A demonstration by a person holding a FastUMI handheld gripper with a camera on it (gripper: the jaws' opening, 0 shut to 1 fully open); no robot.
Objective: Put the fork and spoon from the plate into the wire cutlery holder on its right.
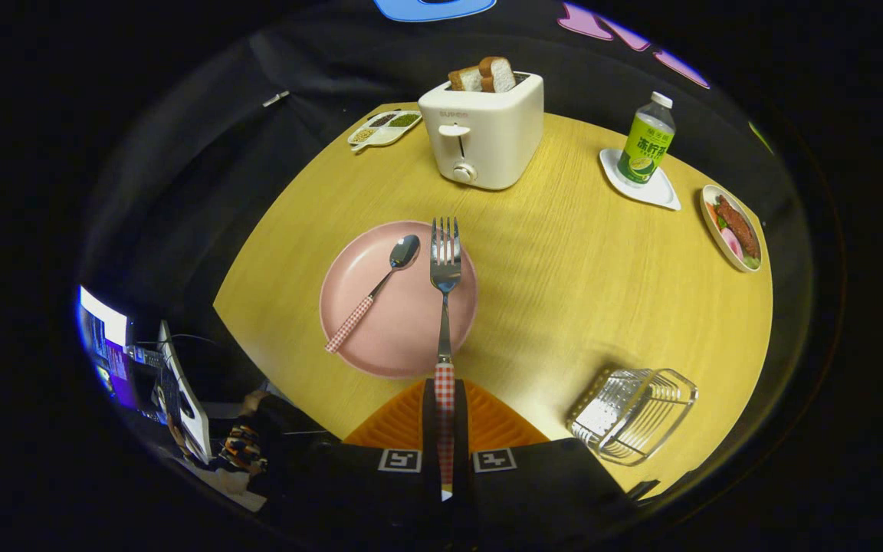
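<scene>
Fork (445,307): checked red-and-white handle pinched between the two fingers of the gripper (445,414), both pressing on it, so the jaws stand nearly closed with only the handle's width between them. Steel neck and tines run straight ahead from the fingers, out over the right part of the pink plate (357,307), tines reaching its far rim. Cannot tell whether the fork is touching the plate or raised off it.

Spoon (376,290): lies on the plate to the left of the fork, same checked handle, set on a slant with the bowl toward the far side near the fork's tines and the handle end toward the plate's near-left rim. Apart from the fork.

Wire cutlery holder (631,414): on the wooden table (564,268), right of the plate and well apart from it, near the table's front edge, just right of the fingers. Nothing seen inside.

Beyond the plate: white toaster (484,134) with two bread slices (484,75) standing in its slots. Left of it, a small divided dish (384,126) at the far edge. Right of it, a green-labelled bottle (647,142) upright on a white coaster (652,192). Further right, an oval dish of food (733,226) by the table's edge.

Below the table's left side: a lit screen (108,341) and a person's patterned sleeve (242,448).
</scene>
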